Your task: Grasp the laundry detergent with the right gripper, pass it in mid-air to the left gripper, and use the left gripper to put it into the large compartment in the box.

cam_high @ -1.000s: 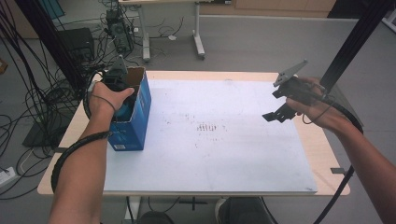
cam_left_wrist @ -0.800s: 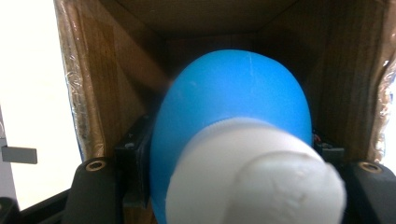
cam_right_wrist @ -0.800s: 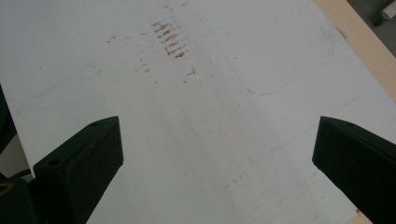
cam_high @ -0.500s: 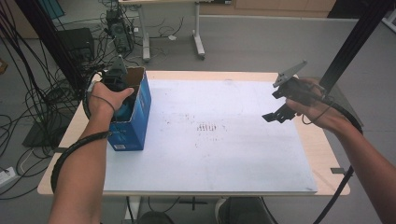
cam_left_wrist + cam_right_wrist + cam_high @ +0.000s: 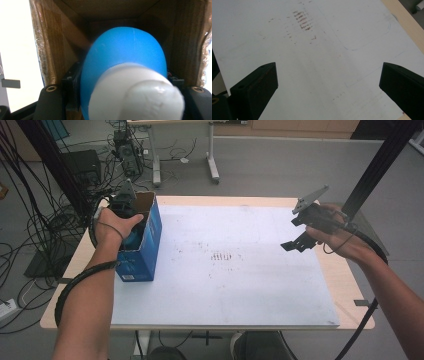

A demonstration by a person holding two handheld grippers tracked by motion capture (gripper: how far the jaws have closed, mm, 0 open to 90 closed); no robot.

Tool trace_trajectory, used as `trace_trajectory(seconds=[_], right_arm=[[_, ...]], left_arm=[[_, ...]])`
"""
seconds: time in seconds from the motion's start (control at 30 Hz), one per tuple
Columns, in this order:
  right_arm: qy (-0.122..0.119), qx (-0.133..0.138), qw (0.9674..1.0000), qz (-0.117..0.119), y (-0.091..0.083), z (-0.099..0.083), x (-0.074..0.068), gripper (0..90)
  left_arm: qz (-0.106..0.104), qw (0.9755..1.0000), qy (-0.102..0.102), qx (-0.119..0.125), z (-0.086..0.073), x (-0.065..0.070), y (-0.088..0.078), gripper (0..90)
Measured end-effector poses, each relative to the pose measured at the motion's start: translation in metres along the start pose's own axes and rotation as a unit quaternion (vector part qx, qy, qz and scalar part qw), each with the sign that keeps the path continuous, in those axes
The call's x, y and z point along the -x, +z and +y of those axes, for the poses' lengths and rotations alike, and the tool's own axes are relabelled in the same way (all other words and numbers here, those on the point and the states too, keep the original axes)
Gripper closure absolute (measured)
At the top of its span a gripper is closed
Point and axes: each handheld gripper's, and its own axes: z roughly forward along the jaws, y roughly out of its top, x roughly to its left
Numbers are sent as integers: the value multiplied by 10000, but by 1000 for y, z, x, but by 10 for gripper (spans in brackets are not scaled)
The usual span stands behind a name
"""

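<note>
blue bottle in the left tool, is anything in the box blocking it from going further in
Nothing visible blocks it. The left tool is shut on the blue bottle, white cap toward the camera, already inside the open cardboard box. Past the bottle there are brown box walls, though the bottle hides the space straight behind it.

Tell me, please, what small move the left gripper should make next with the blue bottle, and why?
Probably lift straight up: the left gripper is shut on the blue bottle, which sits deep between the cardboard walls of the blue box.

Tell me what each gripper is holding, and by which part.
Left gripper: blue bottle, gripped across its body, inside the box. Right gripper: nothing, jaws open.
</note>
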Motion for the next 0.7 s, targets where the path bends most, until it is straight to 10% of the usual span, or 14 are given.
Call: trace_trajectory(seconds=[0.7], right_arm=[[-12,-5,10000,1,-1,0,0,17]], left_arm=[[7,10000,11,-3,0,0,0,352]])
